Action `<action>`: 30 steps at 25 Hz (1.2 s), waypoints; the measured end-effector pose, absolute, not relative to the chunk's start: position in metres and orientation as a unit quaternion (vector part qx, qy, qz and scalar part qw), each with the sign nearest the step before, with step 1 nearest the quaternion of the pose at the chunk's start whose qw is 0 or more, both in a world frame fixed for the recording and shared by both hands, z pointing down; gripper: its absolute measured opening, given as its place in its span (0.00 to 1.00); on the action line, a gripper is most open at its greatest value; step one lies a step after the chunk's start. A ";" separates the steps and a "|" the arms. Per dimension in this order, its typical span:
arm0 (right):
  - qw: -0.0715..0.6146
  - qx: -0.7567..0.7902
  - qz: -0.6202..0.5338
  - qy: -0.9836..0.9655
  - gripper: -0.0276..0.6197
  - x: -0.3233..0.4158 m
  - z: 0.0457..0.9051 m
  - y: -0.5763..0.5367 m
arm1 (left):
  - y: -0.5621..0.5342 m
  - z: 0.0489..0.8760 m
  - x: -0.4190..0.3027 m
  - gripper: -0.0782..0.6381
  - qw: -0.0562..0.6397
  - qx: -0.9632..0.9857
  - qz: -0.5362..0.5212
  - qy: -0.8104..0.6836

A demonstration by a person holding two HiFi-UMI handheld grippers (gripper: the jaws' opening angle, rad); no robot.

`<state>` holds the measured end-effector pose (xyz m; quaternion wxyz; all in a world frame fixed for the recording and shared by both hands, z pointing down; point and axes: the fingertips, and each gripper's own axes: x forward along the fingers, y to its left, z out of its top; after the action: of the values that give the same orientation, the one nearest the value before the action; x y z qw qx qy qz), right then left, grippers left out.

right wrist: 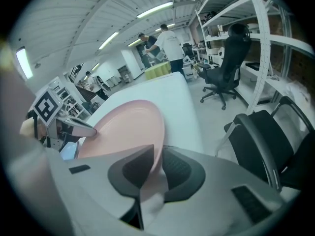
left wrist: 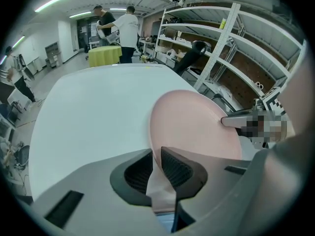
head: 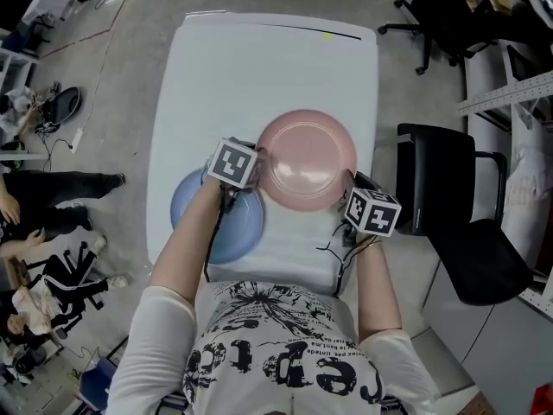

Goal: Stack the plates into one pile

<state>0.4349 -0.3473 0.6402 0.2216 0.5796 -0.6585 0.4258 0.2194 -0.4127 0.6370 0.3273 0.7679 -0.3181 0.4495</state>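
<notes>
A pink plate [head: 307, 158] sits over the middle of the white table [head: 259, 67], and both grippers hold it by opposite rims. My left gripper [head: 255, 169] is shut on its left rim; in the left gripper view the thin edge of the pink plate [left wrist: 197, 127] runs between the pads of the left gripper [left wrist: 156, 154]. My right gripper [head: 350, 199] is shut on the right rim, and the pink plate [right wrist: 128, 127] passes between the right gripper's [right wrist: 158, 154] pads. A blue plate [head: 216, 219] lies on the table at the front left, partly under my left forearm.
A black chair [head: 449, 188] stands close to the table's right side, and an office chair [head: 432, 15] stands farther back. People sit on the floor at the left [head: 43, 197]. Metal shelving [left wrist: 236, 48] lines the right wall.
</notes>
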 end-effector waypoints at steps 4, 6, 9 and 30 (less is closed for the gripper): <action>0.209 0.589 0.425 -0.655 0.13 0.440 0.636 -0.347 | -0.417 0.629 0.224 0.19 0.338 0.778 0.414 -0.329; 0.203 0.593 0.419 -0.657 0.12 0.446 0.628 -0.348 | -0.421 0.620 0.230 0.19 0.330 0.792 0.392 -0.332; 0.202 0.595 0.405 -0.664 0.12 0.454 0.614 -0.346 | -0.418 0.607 0.238 0.19 0.324 0.802 0.373 -0.335; 0.170 0.609 0.354 -0.689 0.10 0.332 0.524 -0.286 | -0.343 0.520 0.108 0.19 0.301 0.831 0.292 -0.365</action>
<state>0.3319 -0.2863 0.5239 0.1700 0.6095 -0.6887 0.3541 0.1080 -0.3432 0.5199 0.3014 0.8311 -0.3649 0.2921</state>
